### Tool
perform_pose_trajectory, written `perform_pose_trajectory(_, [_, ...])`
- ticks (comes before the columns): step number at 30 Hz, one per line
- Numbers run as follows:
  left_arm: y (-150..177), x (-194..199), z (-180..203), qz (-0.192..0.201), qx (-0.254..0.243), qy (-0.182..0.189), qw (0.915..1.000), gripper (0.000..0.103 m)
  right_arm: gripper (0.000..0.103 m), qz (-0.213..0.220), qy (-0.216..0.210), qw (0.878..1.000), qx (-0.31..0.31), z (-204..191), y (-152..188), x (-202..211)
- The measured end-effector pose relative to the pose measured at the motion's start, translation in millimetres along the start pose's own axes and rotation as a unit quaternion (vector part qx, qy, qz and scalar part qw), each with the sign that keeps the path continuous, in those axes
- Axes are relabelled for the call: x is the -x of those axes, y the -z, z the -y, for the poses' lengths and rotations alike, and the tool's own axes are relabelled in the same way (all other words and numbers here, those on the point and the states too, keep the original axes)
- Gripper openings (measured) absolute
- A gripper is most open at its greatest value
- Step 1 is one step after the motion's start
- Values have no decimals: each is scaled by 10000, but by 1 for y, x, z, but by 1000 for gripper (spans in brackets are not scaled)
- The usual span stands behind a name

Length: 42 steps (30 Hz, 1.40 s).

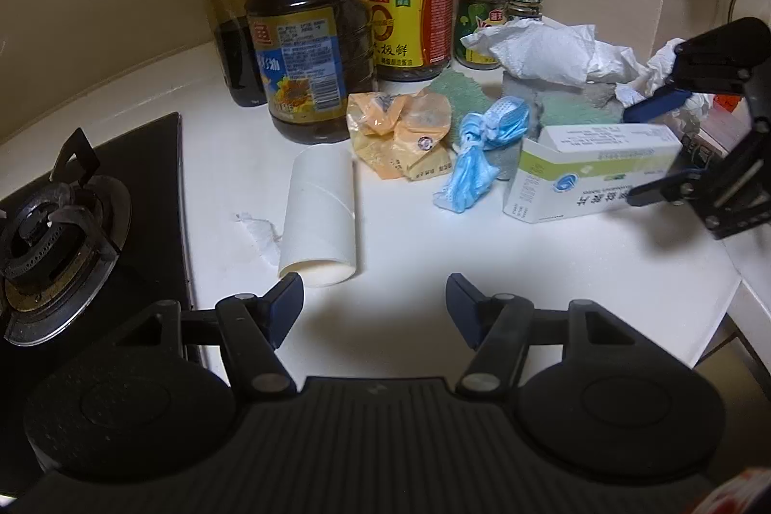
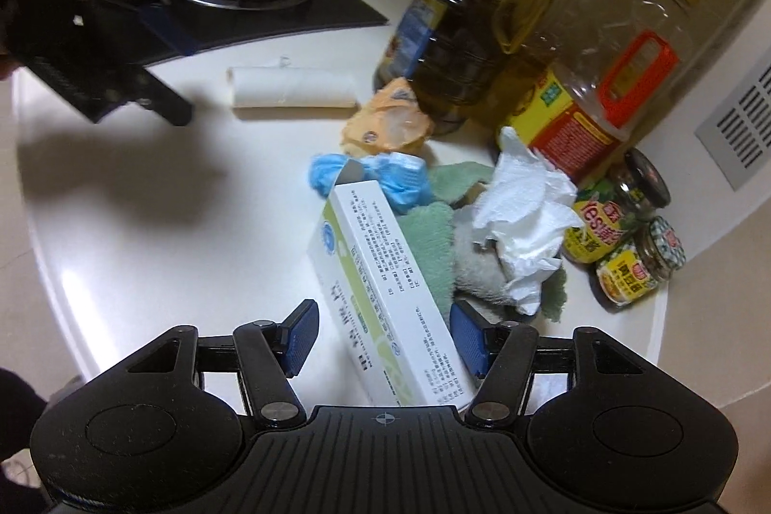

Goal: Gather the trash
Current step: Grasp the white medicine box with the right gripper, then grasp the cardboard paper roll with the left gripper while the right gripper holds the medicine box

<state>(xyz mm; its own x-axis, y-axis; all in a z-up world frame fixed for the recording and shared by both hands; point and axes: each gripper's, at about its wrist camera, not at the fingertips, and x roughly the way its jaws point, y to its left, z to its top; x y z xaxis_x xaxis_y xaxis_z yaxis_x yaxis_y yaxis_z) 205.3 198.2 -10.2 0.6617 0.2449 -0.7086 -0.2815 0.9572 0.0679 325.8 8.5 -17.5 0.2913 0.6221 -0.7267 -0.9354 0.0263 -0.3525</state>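
Observation:
Trash lies on a white counter [image 1: 433, 254]. A white cardboard tube [image 1: 320, 215] lies just ahead of my left gripper [image 1: 373, 302], which is open and empty. Farther back lie an orange wrapper [image 1: 400, 133], a blue face mask [image 1: 477, 157] and crumpled white tissue [image 1: 544, 51]. A white-and-green medicine box [image 2: 385, 287] lies between the jaws of my right gripper [image 2: 385, 338]. The right pad is at the box's side and a gap shows at the left pad. In the left wrist view the right gripper [image 1: 629, 152] straddles the box [image 1: 592, 172] from the right.
Oil and sauce bottles [image 1: 299, 46] and small jars [image 1: 482, 18] stand at the back wall. A green cloth [image 2: 433, 239] lies under the tissue. A gas burner [image 1: 53, 234] on black glass is at the left. The counter edge [image 1: 732, 297] drops off at the right.

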Motion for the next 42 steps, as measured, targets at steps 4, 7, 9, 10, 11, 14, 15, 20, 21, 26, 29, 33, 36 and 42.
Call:
perform_pose_trajectory(4, [2,-5,-5,-37,89,-3,10000,62,51,-65,-24,9994,324,-9,-4,0])
perform_pose_trajectory(7, [3,-7,-6,-52,120,20,9999,62,38,-240,-221,9982,496,-15,-8,-4])
perform_pose_trajectory(9, [3,-7,-6,-35,133,26,9999,62,33,-346,-415,9964,659,-20,-10,-6])
perform_pose_trajectory(10, [3,-7,-6,-28,145,33,9999,62,33,-367,-430,9957,727,-22,-11,-7])
perform_pose_trajectory(11, [3,-8,-6,-30,156,34,9999,62,33,-377,-431,9953,777,-24,-12,-9])
perform_pose_trajectory(14, [3,-11,-7,-32,208,-5,9998,62,33,-383,-468,9952,768,-23,-17,-18])
perform_pose_trajectory(15, [3,-12,-8,-30,228,-2,9997,62,33,-380,-450,9952,780,-23,-19,-22])
perform_pose_trajectory(20, [-3,-21,-12,35,242,-160,9996,63,26,-331,-381,9980,376,-16,-25,-21])
perform_pose_trajectory(21, [-5,-24,-14,57,252,-213,9994,64,26,-300,-422,9985,177,-12,-26,-18])
perform_pose_trajectory(26, [-21,-51,-20,1,271,-292,9992,64,26,-206,-417,9973,-567,-5,-31,-6])
perform_pose_trajectory(29, [-31,-68,-25,-84,310,-311,9990,64,26,-185,-373,9943,-980,-2,-31,0])
perform_pose_trajectory(33, [-40,-84,-32,-202,460,-388,9980,59,26,-201,-240,9898,-1388,3,-27,3])
perform_pose_trajectory(36, [-44,-92,-35,-270,552,-411,9973,49,26,-210,-163,9862,-1634,5,-23,4])
perform_pose_trajectory(42, [-42,-90,-34,-269,559,-433,9971,44,26,-186,-79,9781,-2073,9,-17,8])
